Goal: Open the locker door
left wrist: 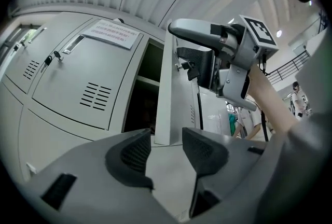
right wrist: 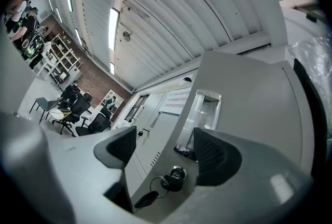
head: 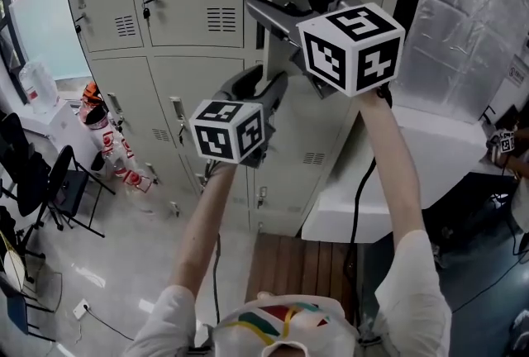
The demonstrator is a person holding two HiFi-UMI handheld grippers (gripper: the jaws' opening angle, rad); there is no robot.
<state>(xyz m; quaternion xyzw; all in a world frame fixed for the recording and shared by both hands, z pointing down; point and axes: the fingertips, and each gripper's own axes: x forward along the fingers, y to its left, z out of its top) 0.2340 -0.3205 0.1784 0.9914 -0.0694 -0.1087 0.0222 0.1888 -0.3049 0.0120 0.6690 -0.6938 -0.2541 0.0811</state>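
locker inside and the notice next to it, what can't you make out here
- Locker interior: left gripper view, only darkness beside the open door.
- That door's top: head view, cut off by the upper edge.
- Notice: both gripper views, print too small to read.
- Key tag: right gripper view, dark and tiny, no marking legible.

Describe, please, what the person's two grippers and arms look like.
Both the left gripper and right gripper are grey moulded plastic with dark ribbed pads. Each carries a white cube with black square markers. A black cable hangs beneath each arm. The person wears white short sleeves.
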